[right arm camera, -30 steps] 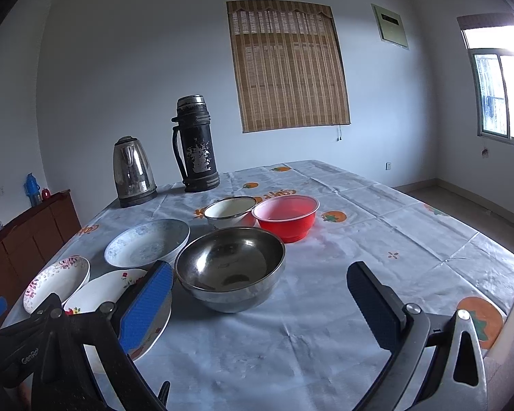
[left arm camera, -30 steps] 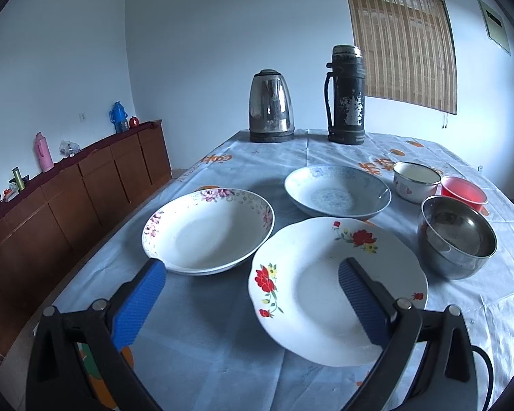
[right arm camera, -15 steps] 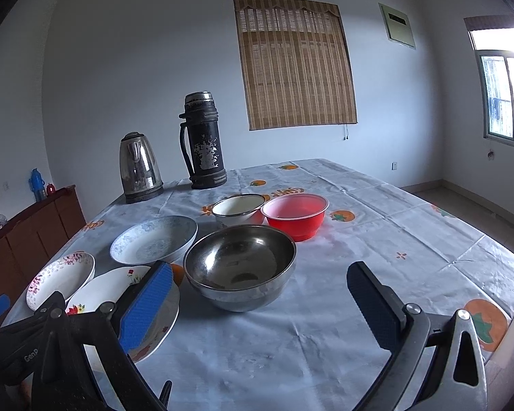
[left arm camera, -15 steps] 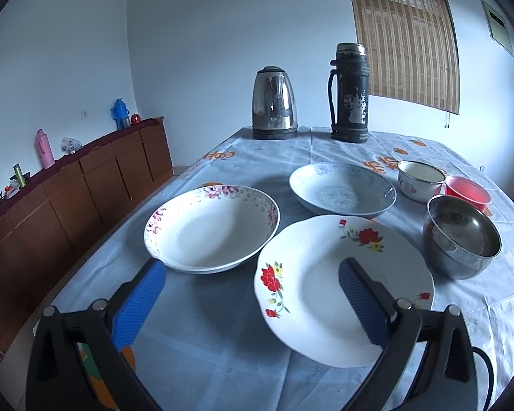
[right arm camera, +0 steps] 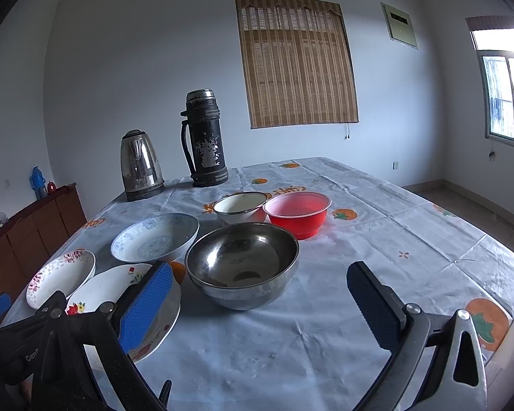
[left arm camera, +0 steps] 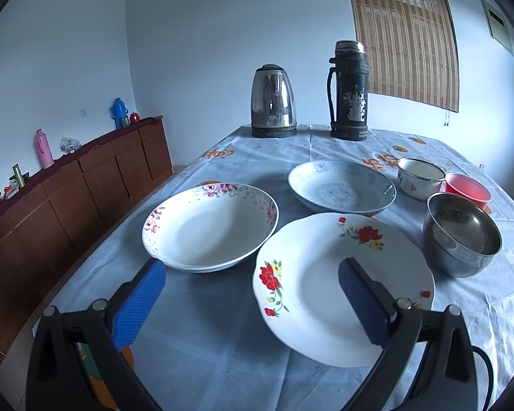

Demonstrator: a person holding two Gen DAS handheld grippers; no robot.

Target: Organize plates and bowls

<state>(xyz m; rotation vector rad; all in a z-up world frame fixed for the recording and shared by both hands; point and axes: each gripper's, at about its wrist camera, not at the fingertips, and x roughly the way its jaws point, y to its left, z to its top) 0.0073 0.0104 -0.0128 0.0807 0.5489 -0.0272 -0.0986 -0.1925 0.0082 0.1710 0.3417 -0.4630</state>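
We take the steel bowl (right arm camera: 242, 264) as our landmark. Left of it lie 3 plates: the red-flower plate (left arm camera: 342, 284) nearest, the pink-rimmed plate (left arm camera: 210, 226) beyond that toward the table's left edge, the blue-patterned plate (left arm camera: 341, 190) behind. Behind the steel bowl sit the enamel bowl (right arm camera: 240, 207) and red bowl (right arm camera: 297, 213), close together. Our left gripper (left arm camera: 250, 303) hangs wide open and holds nothing, its right finger over the red-flower plate. Our right gripper (right arm camera: 260, 303) is likewise spread and empty, just in front of the steel bowl. Right of the bowl the tablecloth (right arm camera: 394, 239) runs bare to its edge.
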